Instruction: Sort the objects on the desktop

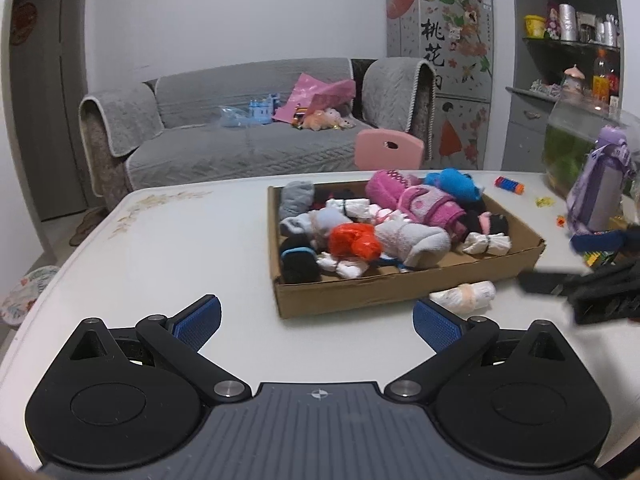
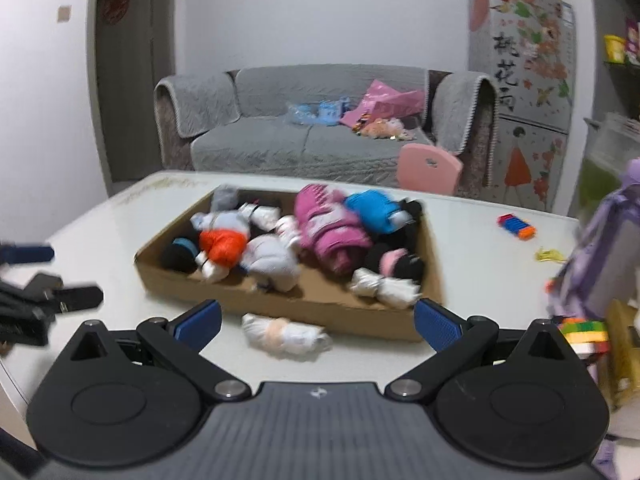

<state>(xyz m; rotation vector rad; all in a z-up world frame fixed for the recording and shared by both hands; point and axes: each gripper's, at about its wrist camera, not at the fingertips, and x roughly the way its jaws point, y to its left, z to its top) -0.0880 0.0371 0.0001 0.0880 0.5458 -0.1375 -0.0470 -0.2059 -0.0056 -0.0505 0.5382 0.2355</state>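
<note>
Matt brown cardboard tray (image 1: 400,296), soft cloth socks (image 1: 404,236), glossy white table (image 1: 180,248)

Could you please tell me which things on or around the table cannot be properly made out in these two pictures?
- Purple bottle: partly cut off by the right edge in the left wrist view; blurred in the right wrist view.
- Bundles low in the cardboard box: hidden under other rolled socks.
- White sock roll: blurred in the right wrist view; pattern unreadable.
- Colourful blocks: blurred and partly hidden behind the right tongs.
</note>
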